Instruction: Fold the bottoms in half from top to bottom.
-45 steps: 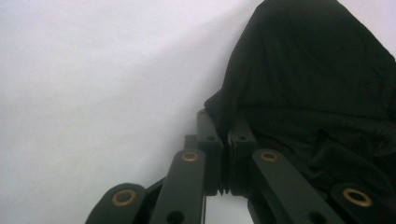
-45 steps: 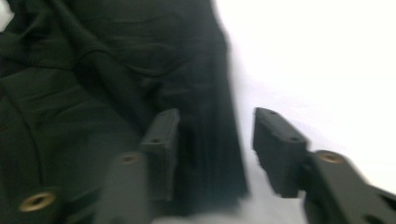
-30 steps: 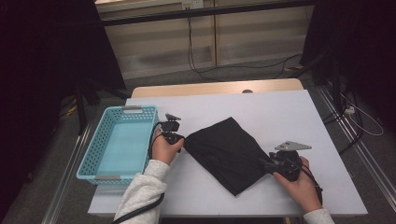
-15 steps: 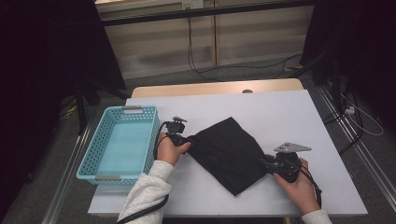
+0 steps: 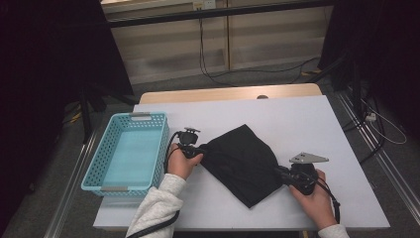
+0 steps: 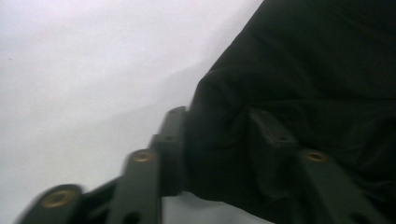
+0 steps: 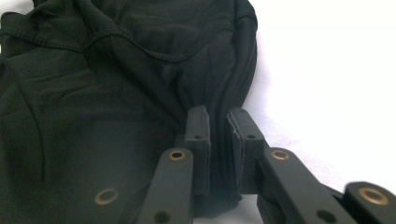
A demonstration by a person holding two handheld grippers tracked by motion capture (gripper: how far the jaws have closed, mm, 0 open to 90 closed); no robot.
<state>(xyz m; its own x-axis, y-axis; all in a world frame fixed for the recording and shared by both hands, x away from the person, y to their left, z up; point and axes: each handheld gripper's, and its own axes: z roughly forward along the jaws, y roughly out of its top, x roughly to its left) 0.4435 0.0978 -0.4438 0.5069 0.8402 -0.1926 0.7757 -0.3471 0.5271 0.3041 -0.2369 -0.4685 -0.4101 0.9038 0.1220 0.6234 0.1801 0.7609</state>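
We've got the black garment (image 5: 241, 162) flat mid-surface (image 5: 307, 124). Right tool (image 7: 219, 122) clenched on its 4 o'clock edge, left tool (image 6: 219, 126) just closing around the 9 o'clock corner, likely for folding.

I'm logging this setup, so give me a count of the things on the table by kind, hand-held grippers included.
Black garment: 1
Blue basket: 1
Grippers: 2, the left gripper and the right gripper
Total: 4
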